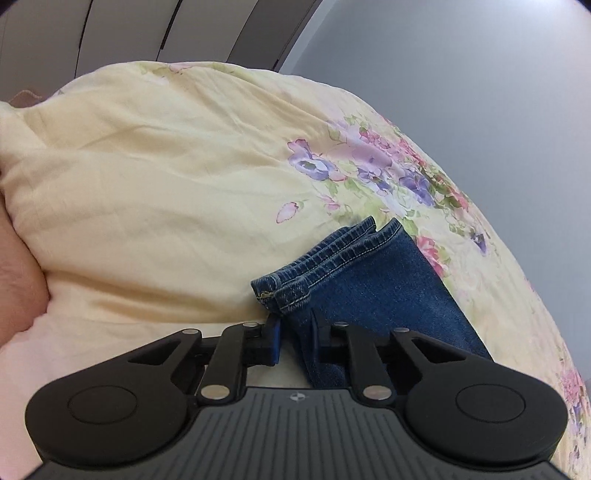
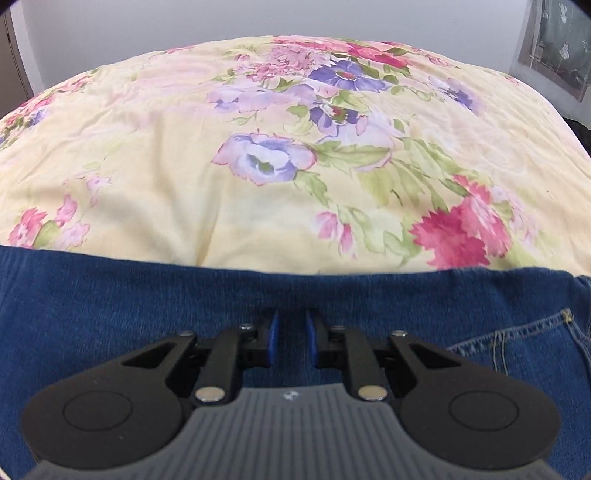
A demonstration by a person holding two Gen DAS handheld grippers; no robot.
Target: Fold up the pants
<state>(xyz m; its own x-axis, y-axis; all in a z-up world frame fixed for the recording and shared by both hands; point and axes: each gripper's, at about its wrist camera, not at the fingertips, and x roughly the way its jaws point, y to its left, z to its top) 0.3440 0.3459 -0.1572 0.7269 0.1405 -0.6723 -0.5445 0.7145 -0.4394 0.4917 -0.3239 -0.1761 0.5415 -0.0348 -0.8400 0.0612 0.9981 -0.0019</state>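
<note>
Blue denim pants lie on a yellow floral bedspread. In the left wrist view the stacked leg hems [image 1: 325, 266] lie just ahead of my left gripper [image 1: 295, 332], whose jaws are closed on the denim leg below the hems. In the right wrist view the wider part of the pants [image 2: 147, 295] with a back pocket seam [image 2: 517, 336] spans the lower frame. My right gripper [image 2: 291, 332] hovers over this denim with a narrow gap between its blue pads, holding nothing that I can see.
The floral bedspread [image 2: 295, 147] covers the bed and bulges ahead of both grippers. A grey wall [image 1: 461, 74] stands behind. A wardrobe [image 1: 147, 29] is at the far left and a window [image 2: 554, 44] at the far right.
</note>
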